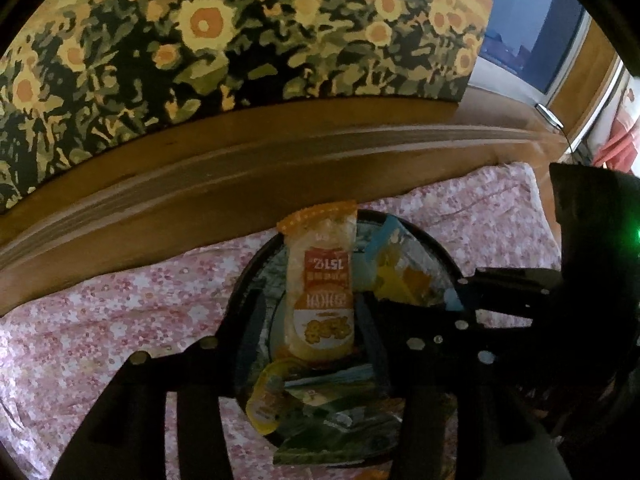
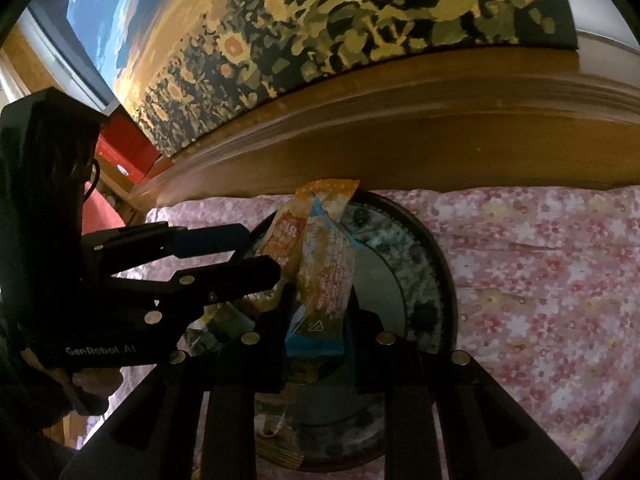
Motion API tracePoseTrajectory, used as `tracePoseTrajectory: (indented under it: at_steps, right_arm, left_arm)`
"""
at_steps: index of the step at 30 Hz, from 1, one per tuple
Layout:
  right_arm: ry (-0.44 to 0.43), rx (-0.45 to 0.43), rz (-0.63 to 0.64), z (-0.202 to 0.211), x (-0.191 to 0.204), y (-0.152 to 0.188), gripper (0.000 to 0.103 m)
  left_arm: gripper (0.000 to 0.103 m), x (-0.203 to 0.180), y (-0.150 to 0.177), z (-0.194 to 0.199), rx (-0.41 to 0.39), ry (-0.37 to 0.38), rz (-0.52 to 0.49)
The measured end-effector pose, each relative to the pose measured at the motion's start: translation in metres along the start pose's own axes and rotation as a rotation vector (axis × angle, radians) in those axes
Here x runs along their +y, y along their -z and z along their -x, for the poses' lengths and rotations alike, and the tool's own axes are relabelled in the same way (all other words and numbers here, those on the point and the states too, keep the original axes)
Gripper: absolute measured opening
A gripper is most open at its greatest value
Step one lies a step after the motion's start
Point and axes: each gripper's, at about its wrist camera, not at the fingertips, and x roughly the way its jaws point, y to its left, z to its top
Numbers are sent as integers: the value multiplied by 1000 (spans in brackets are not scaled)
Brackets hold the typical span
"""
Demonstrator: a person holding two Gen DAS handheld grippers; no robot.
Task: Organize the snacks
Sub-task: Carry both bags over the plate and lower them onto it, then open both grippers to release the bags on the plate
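Note:
A round dark-rimmed tray (image 1: pixel 424 236) lies on the pink floral bedspread and holds several snack packets. My left gripper (image 1: pixel 316 320) is shut on an orange-and-white snack packet (image 1: pixel 320 280), held upright above the tray. My right gripper (image 2: pixel 316 320) is shut on a blue-and-orange snack packet (image 2: pixel 324 280), also upright over the tray (image 2: pixel 436 256). The left gripper (image 2: pixel 264 256) shows in the right wrist view at left, with its orange packet (image 2: pixel 284 240) touching the blue one. A yellow packet (image 1: pixel 268 400) and green packets (image 1: pixel 336 432) lie in the tray.
A wooden headboard (image 1: pixel 280 168) runs behind the tray, with a sunflower painting (image 1: pixel 240 32) above it. The pink floral bedspread (image 2: pixel 540 272) spreads to both sides. A red object (image 2: pixel 120 148) sits at the far left of the right wrist view.

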Motion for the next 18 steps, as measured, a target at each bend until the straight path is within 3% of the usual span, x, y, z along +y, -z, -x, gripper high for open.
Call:
tracePoseTrajectory:
  at_steps: [4, 8, 18]
  right_arm:
    - [4, 8, 5, -1, 2, -1, 24]
    - [15, 26, 13, -4, 3, -3, 27]
    - [56, 8, 4, 4, 3, -6, 67]
  left_arm:
    - [67, 0, -2, 3, -5, -10, -1]
    - [72, -1, -1, 8, -6, -1, 1]
    - [79, 15, 5, 29, -28, 9, 50]
